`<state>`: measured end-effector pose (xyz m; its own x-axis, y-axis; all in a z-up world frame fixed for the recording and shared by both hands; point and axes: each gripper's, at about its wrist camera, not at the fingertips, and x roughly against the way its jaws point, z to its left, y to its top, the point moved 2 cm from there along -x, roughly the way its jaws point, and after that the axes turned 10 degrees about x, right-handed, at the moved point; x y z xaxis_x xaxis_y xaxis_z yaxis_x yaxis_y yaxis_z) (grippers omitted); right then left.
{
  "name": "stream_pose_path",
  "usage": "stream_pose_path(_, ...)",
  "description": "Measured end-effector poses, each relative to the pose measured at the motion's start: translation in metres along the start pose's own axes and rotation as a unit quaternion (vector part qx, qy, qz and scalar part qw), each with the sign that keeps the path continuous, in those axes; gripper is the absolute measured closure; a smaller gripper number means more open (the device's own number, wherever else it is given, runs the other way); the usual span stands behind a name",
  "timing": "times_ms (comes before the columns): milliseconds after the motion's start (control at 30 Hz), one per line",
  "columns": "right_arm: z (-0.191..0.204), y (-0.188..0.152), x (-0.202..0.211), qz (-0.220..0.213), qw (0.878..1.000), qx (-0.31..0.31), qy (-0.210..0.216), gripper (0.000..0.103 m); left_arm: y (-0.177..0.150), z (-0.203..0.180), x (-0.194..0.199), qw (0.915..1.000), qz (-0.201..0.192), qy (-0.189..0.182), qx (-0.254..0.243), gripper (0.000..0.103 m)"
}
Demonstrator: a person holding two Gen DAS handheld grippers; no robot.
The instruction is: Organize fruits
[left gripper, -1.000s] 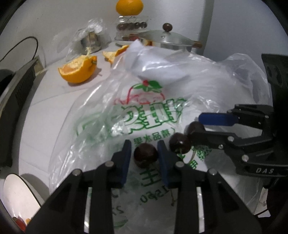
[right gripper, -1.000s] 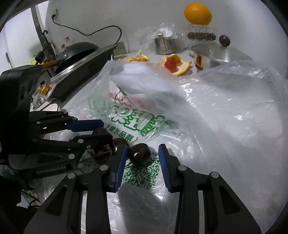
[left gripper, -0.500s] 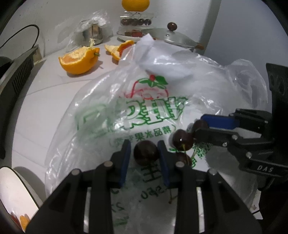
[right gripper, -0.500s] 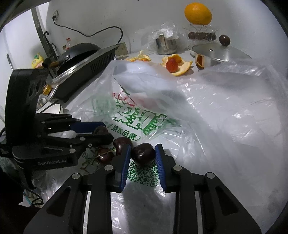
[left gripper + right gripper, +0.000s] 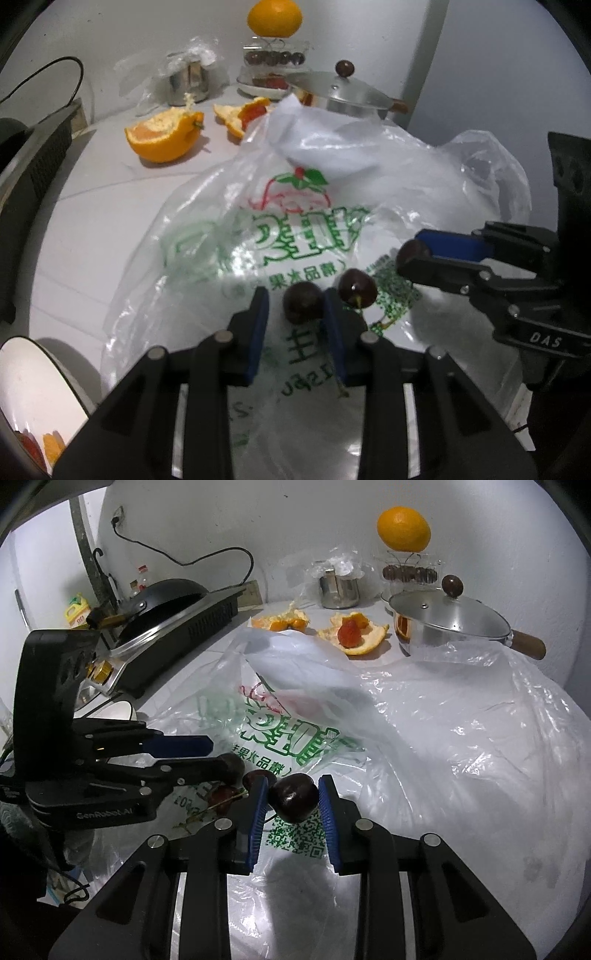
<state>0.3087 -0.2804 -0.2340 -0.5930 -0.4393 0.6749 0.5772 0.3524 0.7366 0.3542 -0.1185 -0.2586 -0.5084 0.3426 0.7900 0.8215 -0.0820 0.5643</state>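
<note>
- White tabletop (image 5: 207,657) under a crumpled plastic bag (image 5: 314,229), and we go left to right.
- Our left tool (image 5: 295,306) pinches one dark cherry (image 5: 303,302).
- A loose cherry (image 5: 357,288) lies just right of it.
- Our right tool (image 5: 291,797), jaws just closed, grips another cherry (image 5: 293,797); pot (image 5: 447,624) well beyond.

Both wrist views look steeply down, close, sharing the plastic bag (image 5: 303,206).

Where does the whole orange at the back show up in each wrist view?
Left wrist: whole orange at top centre, on a clear stand above dark fruit.
Right wrist: whole orange at upper right, on the same stand.
Shared landmark: the steel pot lid with a dark knob, below the orange.
</note>
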Motion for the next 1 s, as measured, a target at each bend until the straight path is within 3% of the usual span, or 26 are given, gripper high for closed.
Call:
stream_pose_path(367,-0.007,-0.005,0.005,-0.001,1.000,-0.010,-0.006,0.073,0.004,-0.010,-0.017,0.9997,0.019,-0.017,0.004,0.067)
stream_pose_path(567,-0.009,-0.006,0.003,-0.001,1.000,-0.013,-0.005,0.073,0.003,-0.014,-0.016,0.9997,0.016,-0.020,-0.005,0.076)
stream_pose_path(1000,-0.002,-0.002,0.017,-0.013,1.000,-0.008,-0.012,0.073,0.000,-0.017,0.007,0.9998,-0.004,-0.017,-0.009,0.076)
